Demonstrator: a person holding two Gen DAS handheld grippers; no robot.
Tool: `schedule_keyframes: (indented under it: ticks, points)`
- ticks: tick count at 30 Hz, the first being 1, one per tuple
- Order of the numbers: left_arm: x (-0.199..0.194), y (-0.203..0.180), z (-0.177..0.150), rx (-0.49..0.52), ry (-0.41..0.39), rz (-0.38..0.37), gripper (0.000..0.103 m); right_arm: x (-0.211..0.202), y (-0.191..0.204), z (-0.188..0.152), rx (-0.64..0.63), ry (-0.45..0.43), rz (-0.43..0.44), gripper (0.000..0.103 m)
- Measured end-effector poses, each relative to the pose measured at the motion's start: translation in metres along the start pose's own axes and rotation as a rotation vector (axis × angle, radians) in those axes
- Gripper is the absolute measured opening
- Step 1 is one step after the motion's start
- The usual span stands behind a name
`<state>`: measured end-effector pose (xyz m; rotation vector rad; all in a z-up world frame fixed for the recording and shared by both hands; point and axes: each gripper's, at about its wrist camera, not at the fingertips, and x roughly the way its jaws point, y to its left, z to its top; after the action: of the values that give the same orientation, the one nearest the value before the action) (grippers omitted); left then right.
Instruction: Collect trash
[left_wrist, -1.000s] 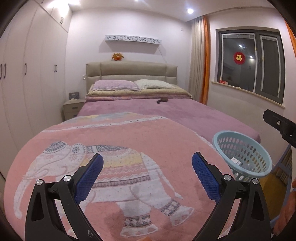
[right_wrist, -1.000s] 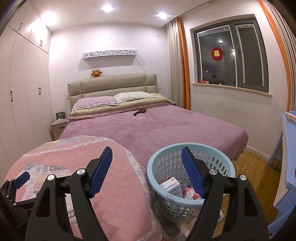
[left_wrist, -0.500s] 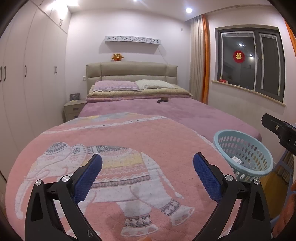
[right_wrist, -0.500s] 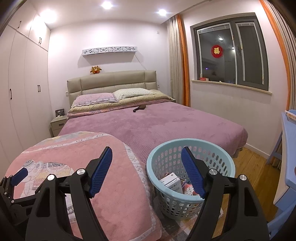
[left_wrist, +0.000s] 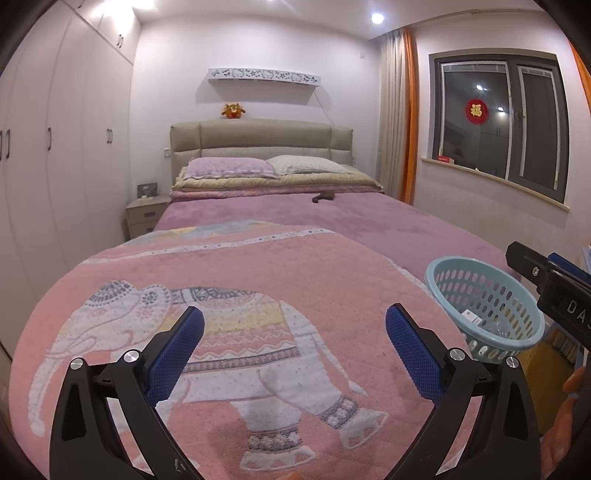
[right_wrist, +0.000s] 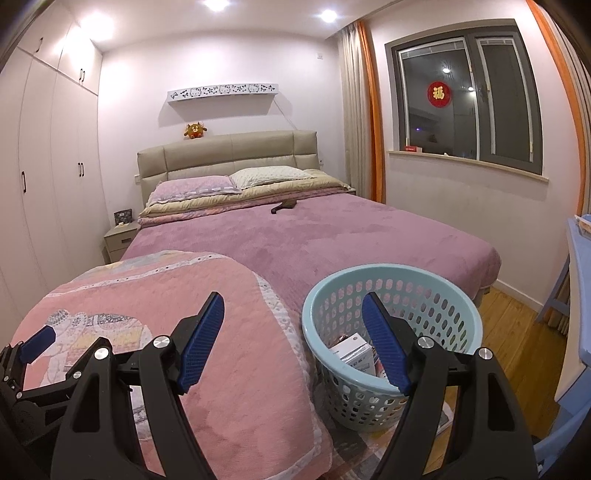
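Holding both my left gripper (left_wrist: 294, 349) and right gripper (right_wrist: 293, 334) released and empty, unchanged; pale blue perforated plastic basket (right_wrist: 458, 295) sits slightly nearer, trash apparently collected

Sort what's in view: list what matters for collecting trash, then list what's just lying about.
For the job:
- basket, holding a white box and other litter
- left gripper, jaws open, empty
- right gripper, jaws open, empty

Just lying about:
- elephant blanket
- dark object on the bed
- pillows
- plush toy
- nightstand
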<state>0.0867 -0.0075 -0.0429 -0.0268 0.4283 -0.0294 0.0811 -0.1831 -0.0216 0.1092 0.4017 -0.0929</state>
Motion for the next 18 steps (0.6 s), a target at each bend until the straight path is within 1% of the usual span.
schedule_keyframes:
  ticks: [18]
  points:
    - [0.0014,-0.0013,0.0002,0.003,0.003,-0.008,0.096,-0.0039,0.0059,0.0013,-0.012,-0.002,0.014,0.073]
